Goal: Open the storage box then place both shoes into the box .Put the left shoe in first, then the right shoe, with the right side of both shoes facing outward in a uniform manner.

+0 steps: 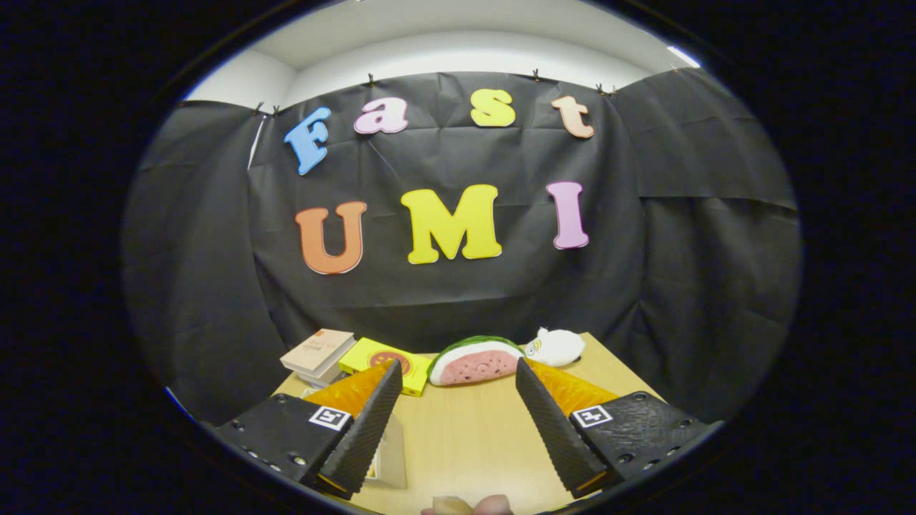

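Gripper (458, 379) hovers spread and empty-fingered over a table (465, 436), facing books (320, 354), a yellow box (383, 363), a watermelon toy (476, 361) and a white plush (557, 346); neither storage box nor shoes are visible, so progress cannot be judged.

Table (458, 436): books (318, 352), watermelon toy (476, 361).
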`<state>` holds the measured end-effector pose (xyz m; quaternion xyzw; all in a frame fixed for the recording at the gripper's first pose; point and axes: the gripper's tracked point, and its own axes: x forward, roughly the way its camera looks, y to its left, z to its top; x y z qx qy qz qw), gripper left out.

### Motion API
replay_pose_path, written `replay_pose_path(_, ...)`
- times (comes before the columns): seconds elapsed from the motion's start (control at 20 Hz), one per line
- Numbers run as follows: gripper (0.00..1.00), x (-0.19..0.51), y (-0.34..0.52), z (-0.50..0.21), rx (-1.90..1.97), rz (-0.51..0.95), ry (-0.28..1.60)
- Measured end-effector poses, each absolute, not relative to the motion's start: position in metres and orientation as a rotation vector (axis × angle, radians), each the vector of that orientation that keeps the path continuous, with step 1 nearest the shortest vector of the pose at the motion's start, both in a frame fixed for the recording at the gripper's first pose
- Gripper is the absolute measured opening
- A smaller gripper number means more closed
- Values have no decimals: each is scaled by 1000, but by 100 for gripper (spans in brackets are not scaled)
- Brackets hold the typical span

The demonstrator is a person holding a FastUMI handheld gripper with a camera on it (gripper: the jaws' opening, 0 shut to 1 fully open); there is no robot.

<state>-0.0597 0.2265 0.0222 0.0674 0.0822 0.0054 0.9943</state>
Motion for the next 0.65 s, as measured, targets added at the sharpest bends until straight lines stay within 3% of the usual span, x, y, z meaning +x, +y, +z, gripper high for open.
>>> replay_pose_path(0.65,96,-59,243,20,108,50,150)
